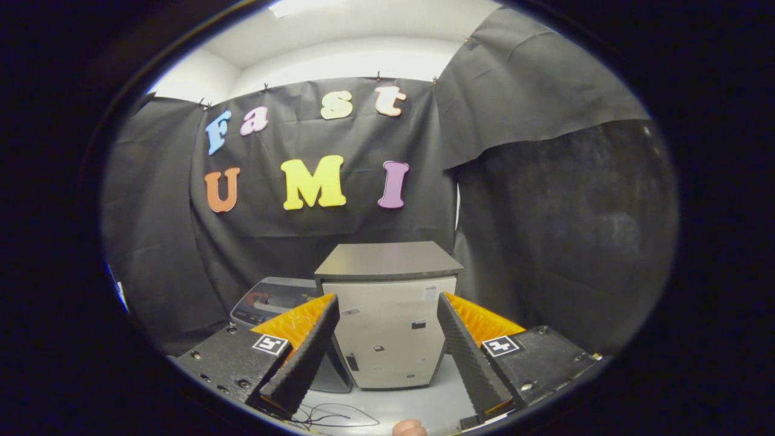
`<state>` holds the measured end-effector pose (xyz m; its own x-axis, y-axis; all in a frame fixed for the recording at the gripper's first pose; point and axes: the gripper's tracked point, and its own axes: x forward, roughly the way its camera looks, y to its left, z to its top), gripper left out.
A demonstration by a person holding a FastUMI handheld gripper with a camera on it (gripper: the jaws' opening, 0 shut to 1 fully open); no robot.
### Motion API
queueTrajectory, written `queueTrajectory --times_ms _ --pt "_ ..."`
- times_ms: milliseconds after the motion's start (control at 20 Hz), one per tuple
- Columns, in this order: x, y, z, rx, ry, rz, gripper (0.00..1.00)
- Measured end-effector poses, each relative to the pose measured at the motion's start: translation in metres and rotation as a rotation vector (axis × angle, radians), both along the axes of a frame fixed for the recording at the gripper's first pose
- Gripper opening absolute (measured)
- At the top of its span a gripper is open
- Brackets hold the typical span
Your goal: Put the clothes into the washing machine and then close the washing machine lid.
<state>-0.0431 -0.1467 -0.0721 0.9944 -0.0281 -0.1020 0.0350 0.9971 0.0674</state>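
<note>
My gripper (386, 298) is open, its fingers spread wide with nothing held between them. Just ahead, in the gap between the fingers, stands a white box-shaped cabinet (387, 339) with a flat grey top. To its left, partly hidden behind my left finger (303, 357), is a grey machine (272, 300) with a dark control panel on its top, which looks like the washing machine. I cannot tell how its lid stands.
The cabinet and the grey machine rest on a pale tabletop (418, 402). A thin dark cable (330, 415) lies on it close below my fingers. A person's fingertip (408, 429) shows at the near edge. Black cloth walls close the booth behind and to the right.
</note>
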Motion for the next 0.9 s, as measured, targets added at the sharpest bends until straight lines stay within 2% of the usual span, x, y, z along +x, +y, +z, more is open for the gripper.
queueTrajectory --times_ms 900 --pt "0.029 -0.009 0.002 0.006 -0.023 -0.004 1.0"
